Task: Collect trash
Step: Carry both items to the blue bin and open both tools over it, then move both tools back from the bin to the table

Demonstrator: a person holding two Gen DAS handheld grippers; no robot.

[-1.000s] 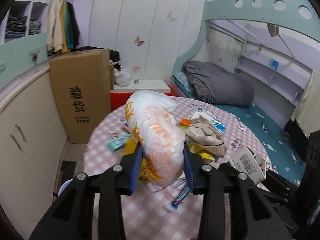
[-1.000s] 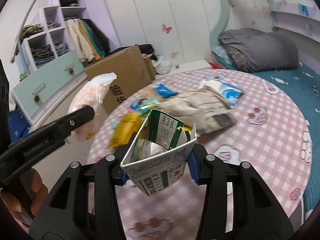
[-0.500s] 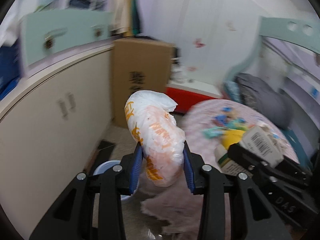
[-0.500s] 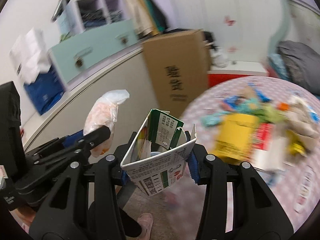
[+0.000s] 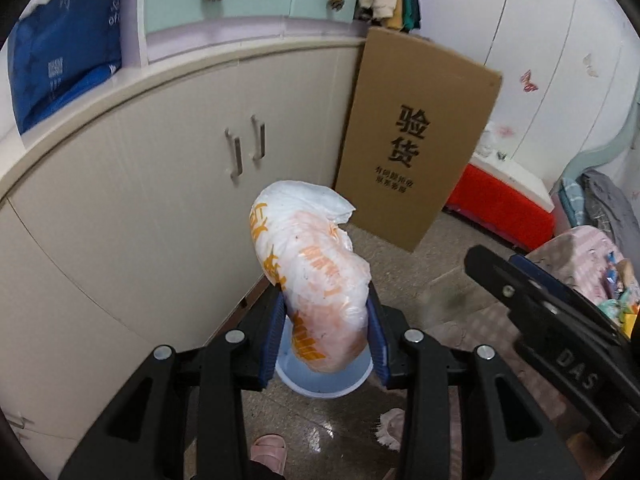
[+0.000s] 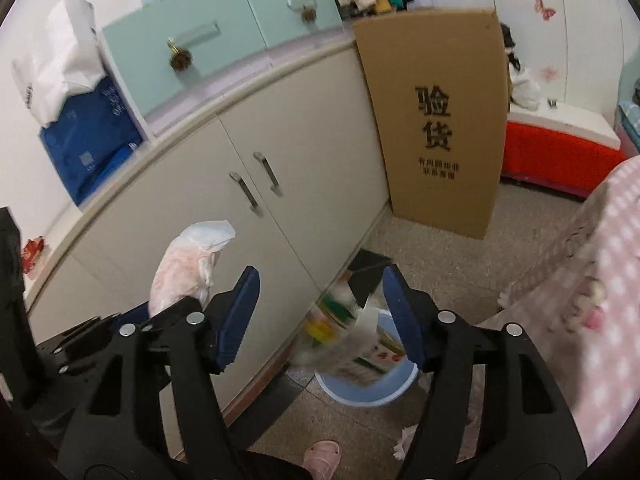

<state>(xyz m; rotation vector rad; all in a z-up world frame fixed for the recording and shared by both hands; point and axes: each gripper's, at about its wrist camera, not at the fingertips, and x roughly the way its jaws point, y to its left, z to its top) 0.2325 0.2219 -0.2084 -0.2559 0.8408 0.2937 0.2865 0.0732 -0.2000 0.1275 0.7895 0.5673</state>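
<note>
My left gripper (image 5: 324,320) is shut on a white plastic bag with orange print (image 5: 312,280), which sticks up between the blue pads. It hangs over a light blue bin (image 5: 320,384) on the floor. My right gripper (image 6: 320,308) is over the same bin (image 6: 368,394), and its jaws are opening. A blurred milk carton (image 6: 348,332) is free of the pads and falls toward the bin's mouth. The bag (image 6: 188,268) in the left gripper also shows at the left of the right wrist view. The right gripper's finger (image 5: 560,320) shows in the left wrist view.
A cream cabinet (image 6: 280,152) curves close behind the bin. A tall cardboard box (image 6: 436,112) leans beside it. The pink checked tablecloth (image 6: 600,280) hangs at the right. A person's pink slipper (image 6: 322,454) stands near the bin, and a red bench (image 5: 500,200) is farther back.
Both grippers swung away from the table and down toward the bin by the cabinet. The right jaws widened and the milk carton slipped out. The left grip on the bag is unchanged.
</note>
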